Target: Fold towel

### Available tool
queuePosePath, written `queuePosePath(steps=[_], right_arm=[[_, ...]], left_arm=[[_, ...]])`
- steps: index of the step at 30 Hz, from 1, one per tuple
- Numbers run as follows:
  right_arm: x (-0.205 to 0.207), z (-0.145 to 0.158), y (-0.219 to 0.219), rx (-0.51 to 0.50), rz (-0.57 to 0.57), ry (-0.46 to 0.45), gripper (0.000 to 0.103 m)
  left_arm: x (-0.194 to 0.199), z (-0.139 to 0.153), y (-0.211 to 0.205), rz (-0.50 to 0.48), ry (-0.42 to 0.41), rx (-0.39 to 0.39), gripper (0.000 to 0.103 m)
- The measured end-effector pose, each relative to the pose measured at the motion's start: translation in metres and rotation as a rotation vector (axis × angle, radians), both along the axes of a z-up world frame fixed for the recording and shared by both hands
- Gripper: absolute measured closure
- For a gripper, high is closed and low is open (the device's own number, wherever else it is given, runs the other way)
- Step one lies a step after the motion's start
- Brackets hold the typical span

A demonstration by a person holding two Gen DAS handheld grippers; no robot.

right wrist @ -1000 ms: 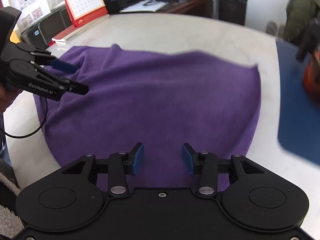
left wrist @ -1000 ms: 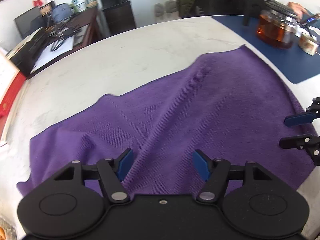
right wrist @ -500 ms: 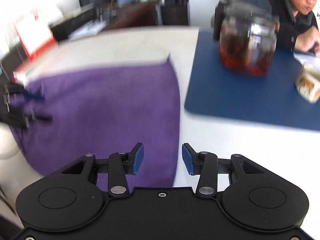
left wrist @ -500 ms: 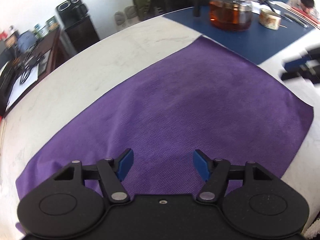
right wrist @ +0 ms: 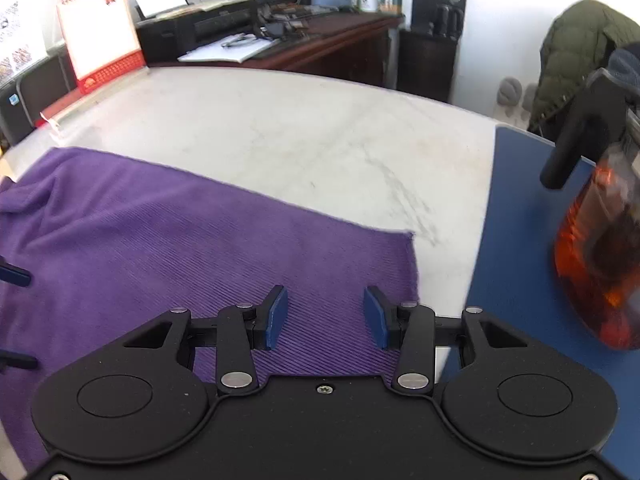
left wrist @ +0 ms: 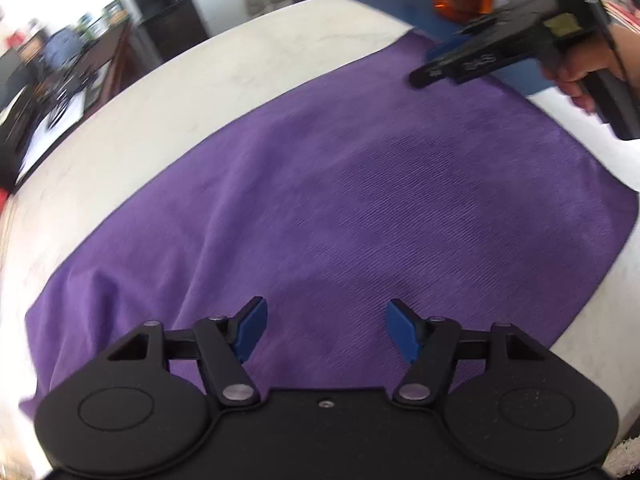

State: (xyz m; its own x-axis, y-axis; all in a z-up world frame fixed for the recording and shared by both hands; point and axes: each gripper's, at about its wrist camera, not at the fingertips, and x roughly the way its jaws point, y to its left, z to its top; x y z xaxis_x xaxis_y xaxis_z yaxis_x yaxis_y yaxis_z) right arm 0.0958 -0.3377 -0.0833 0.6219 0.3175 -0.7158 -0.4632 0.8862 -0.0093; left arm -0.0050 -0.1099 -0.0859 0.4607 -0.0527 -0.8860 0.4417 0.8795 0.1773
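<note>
Bright daylight, fisheye-bent edges, motion blur at borders, blown-out white walls

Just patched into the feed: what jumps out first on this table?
A purple towel lies spread, slightly rumpled, over most of the white table. Both hand-held grippers hang open above it: the left hand-held gripper over its near part, the right hand-held gripper near its far right corner. A glass teapot of amber tea stands on the blue mat alongside.

The towel (right wrist: 168, 264) lies spread on the table (right wrist: 304, 148). From the right wrist view, a mat (right wrist: 516, 280) sits at three o'clock bearing a teapot (right wrist: 600, 264); a calendar (right wrist: 100, 36) stands at ten o'clock.
</note>
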Motion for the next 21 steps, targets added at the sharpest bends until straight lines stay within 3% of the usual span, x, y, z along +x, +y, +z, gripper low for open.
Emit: queuePosePath(steps=[8, 13, 16, 19, 21], right_arm=[[0.002, 0.000, -0.024, -0.031, -0.081, 0.006, 0.063], [0.003, -0.003, -0.024, -0.055, -0.122, -0.009, 0.062], [0.002, 0.002, -0.017, -0.061, -0.167, 0.003, 0.062], [-0.018, 0.025, 0.000, 0.037, -0.079, -0.005, 0.062], [-0.037, 0.036, 0.027, 0.050, 0.026, 0.005, 0.062]], left_arm=[[-0.005, 0.006, 0.019, 0.073, 0.021, -0.005, 0.040], [-0.008, 0.006, 0.026, 0.103, 0.070, -0.068, 0.040], [-0.014, 0.013, 0.035, 0.127, 0.044, -0.104, 0.040], [-0.021, 0.030, 0.056, 0.162, 0.005, -0.144, 0.040], [-0.028, 0.044, 0.086, 0.230, -0.012, -0.188, 0.040]])
